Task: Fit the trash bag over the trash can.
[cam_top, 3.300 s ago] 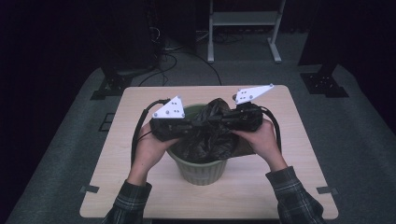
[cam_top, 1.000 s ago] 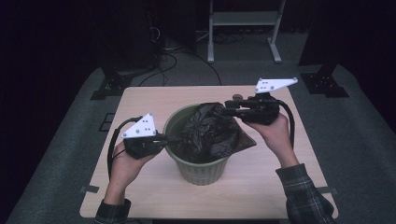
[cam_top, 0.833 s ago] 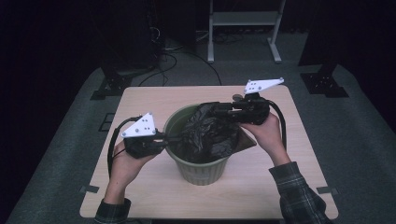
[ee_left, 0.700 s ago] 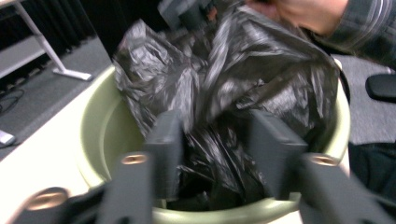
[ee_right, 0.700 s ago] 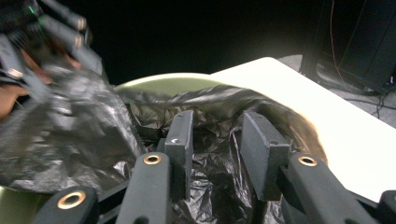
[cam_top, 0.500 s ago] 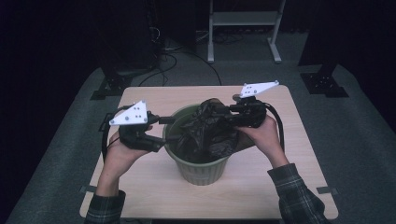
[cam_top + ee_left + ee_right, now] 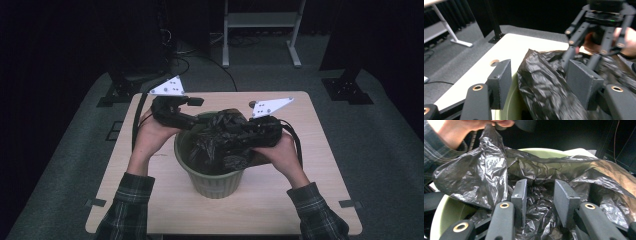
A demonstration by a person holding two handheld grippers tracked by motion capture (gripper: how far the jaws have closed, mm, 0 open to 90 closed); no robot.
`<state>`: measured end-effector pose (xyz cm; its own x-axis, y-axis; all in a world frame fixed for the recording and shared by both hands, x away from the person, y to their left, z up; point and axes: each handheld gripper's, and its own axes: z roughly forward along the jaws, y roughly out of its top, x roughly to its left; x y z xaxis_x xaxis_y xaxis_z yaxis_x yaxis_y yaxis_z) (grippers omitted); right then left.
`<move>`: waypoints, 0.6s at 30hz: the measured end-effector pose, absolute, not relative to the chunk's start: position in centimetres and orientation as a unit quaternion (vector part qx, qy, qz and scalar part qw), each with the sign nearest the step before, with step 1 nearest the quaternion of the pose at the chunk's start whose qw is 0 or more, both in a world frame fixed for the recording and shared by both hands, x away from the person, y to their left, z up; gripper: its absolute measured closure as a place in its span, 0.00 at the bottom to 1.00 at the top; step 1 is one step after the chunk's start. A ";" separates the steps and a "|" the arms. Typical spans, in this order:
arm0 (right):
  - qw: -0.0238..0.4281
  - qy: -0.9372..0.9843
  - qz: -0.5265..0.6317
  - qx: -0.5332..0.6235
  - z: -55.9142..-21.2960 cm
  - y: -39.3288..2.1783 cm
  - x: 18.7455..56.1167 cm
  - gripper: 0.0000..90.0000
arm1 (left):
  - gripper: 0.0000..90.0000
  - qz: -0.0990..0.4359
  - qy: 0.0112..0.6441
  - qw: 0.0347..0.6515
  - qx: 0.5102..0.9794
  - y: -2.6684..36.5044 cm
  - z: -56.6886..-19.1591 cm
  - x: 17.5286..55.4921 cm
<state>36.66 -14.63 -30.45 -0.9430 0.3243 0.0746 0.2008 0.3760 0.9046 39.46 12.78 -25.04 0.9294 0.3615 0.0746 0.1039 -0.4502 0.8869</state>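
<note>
While the black bag (image 7: 220, 137) lies crumpled in the green bin (image 7: 212, 175) at frame centre on the worktop (image 7: 320, 200), lining seems underway. Both the left gripper (image 7: 541, 83) and right gripper (image 7: 539, 201) have fingers spread around plastic, pinching nothing. Next: close on an edge and draw it over the rim.

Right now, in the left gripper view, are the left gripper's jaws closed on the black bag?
No, the left gripper stands open, and the black bag lies between its jaws unclamped.

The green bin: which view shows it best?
The high view: the green bin shows whole, its rim and wall, on the table. The two gripper views give pale rim pieces beside the black bag.
</note>
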 end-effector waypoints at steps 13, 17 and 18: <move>0.053 0.827 0.538 0.153 -30.5 -14.7 36.7 0.70 | 0.43 0.069 0.141 0.477 0.865 9.3 -27.1 42.0; 0.057 0.828 0.538 0.150 -30.4 -14.9 36.5 0.70 | 0.86 0.064 0.132 0.462 0.875 9.2 -27.2 41.7; 0.061 0.827 0.539 0.150 -30.3 -15.0 36.5 0.70 | 0.93 0.064 0.132 0.464 0.874 9.3 -27.2 41.6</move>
